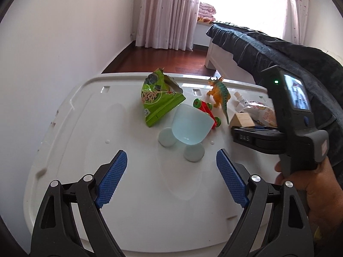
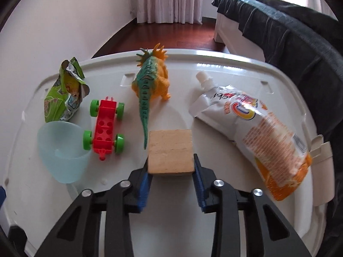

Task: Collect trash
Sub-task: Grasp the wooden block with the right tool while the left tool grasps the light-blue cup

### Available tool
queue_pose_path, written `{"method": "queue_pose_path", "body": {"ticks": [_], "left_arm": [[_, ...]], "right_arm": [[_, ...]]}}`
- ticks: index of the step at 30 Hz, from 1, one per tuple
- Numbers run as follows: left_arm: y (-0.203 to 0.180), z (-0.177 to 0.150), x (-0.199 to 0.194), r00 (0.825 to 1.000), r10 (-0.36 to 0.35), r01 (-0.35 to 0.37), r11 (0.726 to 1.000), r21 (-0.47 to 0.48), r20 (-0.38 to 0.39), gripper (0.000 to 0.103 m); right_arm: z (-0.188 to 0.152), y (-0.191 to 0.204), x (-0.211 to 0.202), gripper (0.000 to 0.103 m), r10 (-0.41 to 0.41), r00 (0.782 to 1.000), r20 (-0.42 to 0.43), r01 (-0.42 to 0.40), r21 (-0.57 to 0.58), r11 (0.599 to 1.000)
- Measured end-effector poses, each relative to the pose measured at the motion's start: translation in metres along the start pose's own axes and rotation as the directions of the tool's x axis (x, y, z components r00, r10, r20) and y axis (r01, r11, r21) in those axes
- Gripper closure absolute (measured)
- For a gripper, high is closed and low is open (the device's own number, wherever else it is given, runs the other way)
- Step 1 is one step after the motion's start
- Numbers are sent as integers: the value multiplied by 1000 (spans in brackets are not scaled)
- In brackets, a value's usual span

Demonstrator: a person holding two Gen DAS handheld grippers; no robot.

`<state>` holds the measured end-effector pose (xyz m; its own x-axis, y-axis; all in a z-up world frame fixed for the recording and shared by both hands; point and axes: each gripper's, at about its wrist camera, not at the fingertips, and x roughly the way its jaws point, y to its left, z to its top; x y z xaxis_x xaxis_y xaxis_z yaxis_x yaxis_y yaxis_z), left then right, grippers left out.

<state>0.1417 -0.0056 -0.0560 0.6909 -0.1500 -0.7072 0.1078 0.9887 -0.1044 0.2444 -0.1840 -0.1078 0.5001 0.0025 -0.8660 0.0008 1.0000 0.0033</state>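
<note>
On the white plastic lid (image 1: 128, 192) lie a torn green snack bag (image 1: 158, 98) and, at the right, a white and orange spouted pouch (image 2: 253, 128). My right gripper (image 2: 171, 160) is shut on a wooden block (image 2: 170, 150), its blue pads pressed against the block's two sides. The block rests just behind the dinosaur's tail, left of the pouch. My left gripper (image 1: 171, 156) is open over the lid with nothing between its fingers. Just beyond its tips lie two pale round lumps (image 1: 193, 152) and a tipped pale blue cup (image 1: 190, 126).
A red toy car (image 2: 106, 126) with green wheels and an orange and green dinosaur (image 2: 153, 79) stand mid-lid. A bed with a dark cover (image 2: 289, 34) runs along the right. A white wall is at the left, and wooden floor and curtains lie beyond. A hand (image 1: 317, 192) holds the right gripper's handle.
</note>
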Motion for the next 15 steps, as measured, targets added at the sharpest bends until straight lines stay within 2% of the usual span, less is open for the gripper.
{"method": "queue_pose_path", "body": {"ticks": [7, 11, 15], "left_arm": [[1, 9, 15, 1000, -27, 27, 1000, -4, -4, 20], [-1, 18, 35, 996, -92, 92, 996, 2, -19, 20], [-12, 30, 61, 995, -84, 86, 995, 45, -47, 20]], "right_arm": [[-19, -13, -32, 68, 7, 997, 74, -7, -6, 1000], [-29, -24, -50, 68, 28, 995, 98, -30, 16, 999], [-31, -31, -58, 68, 31, 993, 116, -32, 2, 999]]}}
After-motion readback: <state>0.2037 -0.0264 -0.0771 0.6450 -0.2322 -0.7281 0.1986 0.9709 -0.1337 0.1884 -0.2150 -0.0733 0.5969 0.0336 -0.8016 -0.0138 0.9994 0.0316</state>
